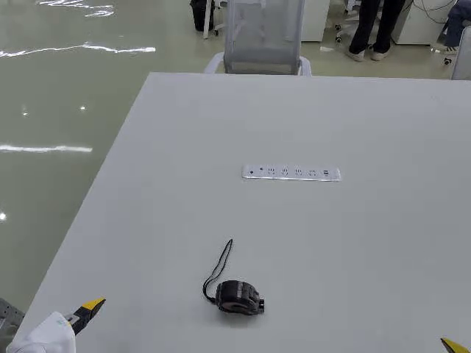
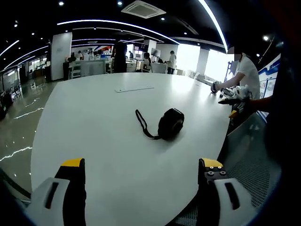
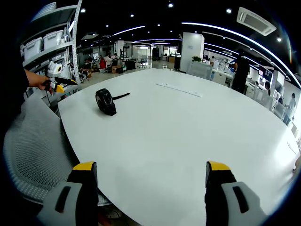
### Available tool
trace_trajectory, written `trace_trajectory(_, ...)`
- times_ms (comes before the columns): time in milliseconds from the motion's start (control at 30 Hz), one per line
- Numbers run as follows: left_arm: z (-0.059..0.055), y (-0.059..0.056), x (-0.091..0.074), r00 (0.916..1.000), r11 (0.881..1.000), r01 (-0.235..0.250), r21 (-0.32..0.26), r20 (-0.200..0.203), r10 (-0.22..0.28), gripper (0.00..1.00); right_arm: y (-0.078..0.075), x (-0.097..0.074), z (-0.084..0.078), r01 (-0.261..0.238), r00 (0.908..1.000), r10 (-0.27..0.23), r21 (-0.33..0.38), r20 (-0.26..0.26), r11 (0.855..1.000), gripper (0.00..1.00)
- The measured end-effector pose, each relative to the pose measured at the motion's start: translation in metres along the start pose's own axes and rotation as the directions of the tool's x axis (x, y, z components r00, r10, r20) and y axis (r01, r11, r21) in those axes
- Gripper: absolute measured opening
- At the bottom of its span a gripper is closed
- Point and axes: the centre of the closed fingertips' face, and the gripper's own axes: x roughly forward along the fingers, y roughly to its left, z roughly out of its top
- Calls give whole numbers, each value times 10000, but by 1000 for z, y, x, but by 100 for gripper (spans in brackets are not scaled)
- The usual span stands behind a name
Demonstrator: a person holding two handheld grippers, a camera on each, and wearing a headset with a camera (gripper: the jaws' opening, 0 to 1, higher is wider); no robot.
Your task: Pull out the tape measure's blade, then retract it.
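A black tape measure (image 1: 239, 297) with a black wrist strap (image 1: 218, 266) lies on the white table (image 1: 353, 243) near its front edge, blade not drawn out. My left gripper (image 1: 92, 305) shows a yellow tip at the lower left, short of the table's corner. My right gripper (image 1: 455, 346) pokes in at the lower right. In the left gripper view the tape measure (image 2: 170, 123) lies ahead, well beyond the left gripper (image 2: 141, 165), which is open. The right gripper (image 3: 150, 167) is also open, with the tape measure (image 3: 106, 101) far off to its left. Neither touches it.
A white power strip (image 1: 291, 173) lies flat mid-table beyond the tape measure. A grey mesh chair (image 1: 263, 37) stands at the table's far edge, and another mesh chair (image 3: 33, 141) is at the near side. Glossy floor lies left of the table. People stand in the background.
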Motion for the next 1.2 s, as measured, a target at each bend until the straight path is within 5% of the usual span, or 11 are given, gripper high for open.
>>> trace_trajectory(500, 25, -5, 34, 9942, 9931, 856, 800, -722, -799, 99, 17, 36, 35, -976, 9947, 996, -721, 239, 9926, 99)
trace_trajectory(667, 40, -14, 47, 9900, 9729, 1399, 1838, -459, -1337, 99, 26, 47, 47, -1570, 9873, 1584, -749, 133, 9848, 97)
trace_trajectory(767, 39, -17, 52, 9842, 9756, 1590, 1517, -1028, -1444, 99, 32, 54, 51, -1793, 9835, 1809, -1066, 54, 9780, 96)
trace_trajectory(1067, 57, -22, 70, 9771, 9532, 2000, 2269, -1184, -1768, 99, 48, 76, 74, -2346, 9711, 2388, -1738, 29, 9564, 94)
trace_trajectory(1133, 60, -22, 74, 9733, 9351, 2125, 2837, -1460, -1769, 99, 53, 82, 80, -2515, 9665, 2566, -1979, 0, 9474, 93)
trace_trajectory(1200, 67, -24, 80, 9712, 9309, 2217, 2904, -1517, -1839, 99, 57, 87, 86, -2668, 9624, 2716, -2208, -89, 9381, 94)
